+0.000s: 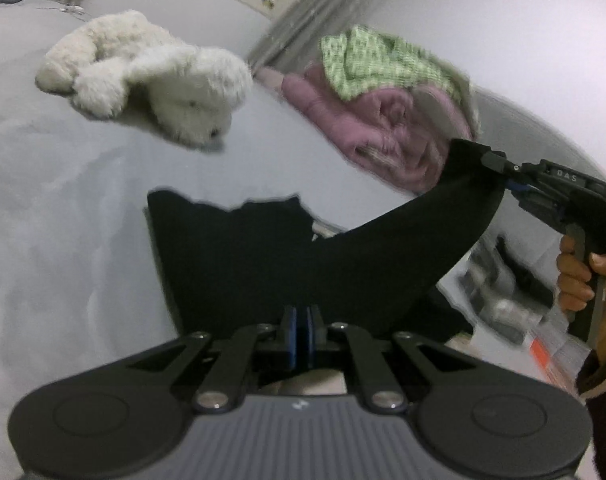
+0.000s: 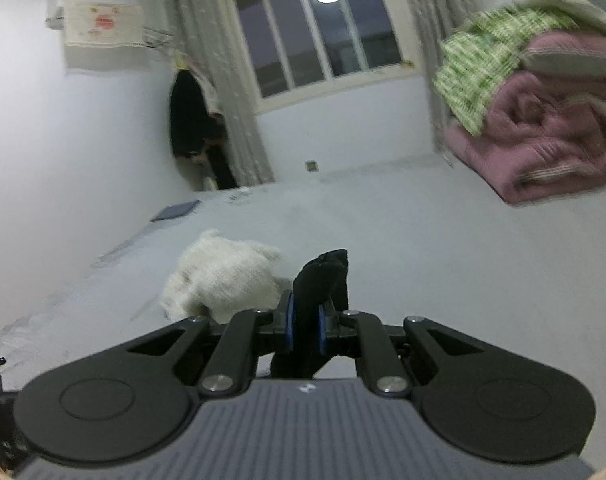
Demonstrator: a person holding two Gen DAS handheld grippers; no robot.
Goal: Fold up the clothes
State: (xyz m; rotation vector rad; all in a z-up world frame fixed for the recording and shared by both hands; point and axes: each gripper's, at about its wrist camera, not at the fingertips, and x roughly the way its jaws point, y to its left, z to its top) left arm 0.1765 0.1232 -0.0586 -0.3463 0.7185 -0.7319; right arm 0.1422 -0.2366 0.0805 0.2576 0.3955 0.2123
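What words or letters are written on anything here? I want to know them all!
"DAS": on top of the right gripper, in the left wrist view.
Wall poster: red marks, too blurred to read.
Small white logo on the gripper body: a mark, not readable letters.
Orange label: too blurred to read.

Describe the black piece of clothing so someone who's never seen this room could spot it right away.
Start at the wide pale grey bed below the window. Near its front, the black garment hangs stretched between the left hand-held gripper and the right hand-held gripper, both pinching it. It is the only black cloth there; the plush toy is white and the folded blankets are pink and green.
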